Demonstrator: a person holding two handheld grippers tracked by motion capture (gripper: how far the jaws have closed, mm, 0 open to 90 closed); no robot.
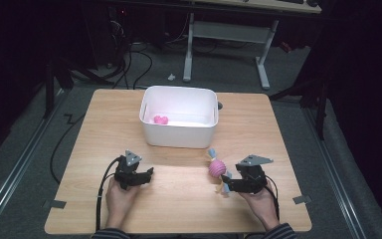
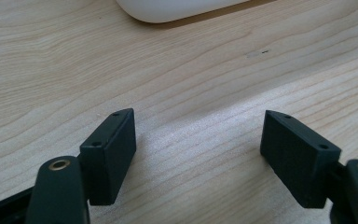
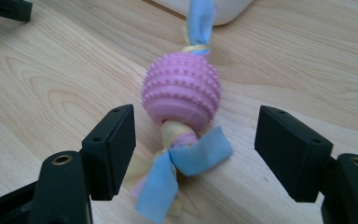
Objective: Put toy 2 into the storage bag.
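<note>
A pink knobbly ball toy (image 3: pixel 182 88) with blue and yellow cloth strips knotted at both ends lies on the wooden table, just in front of the white bin. My right gripper (image 3: pixel 193 116) is open, its jaws standing wide on either side of the toy's near knot without touching it. From above, the toy (image 1: pixel 217 168) sits just left of the right gripper (image 1: pixel 225 183). My left gripper (image 2: pixel 198 116) is open over bare wood, with nothing between its jaws, at the table's front left (image 1: pixel 148 173).
The white bin (image 1: pixel 178 134) stands at the table's middle back and holds a small pink thing (image 1: pixel 160 120). Its near wall shows in the left gripper view (image 2: pixel 177 9). Bare wood (image 1: pixel 179 199) lies between the two hands. Two tape tabs mark the front corners.
</note>
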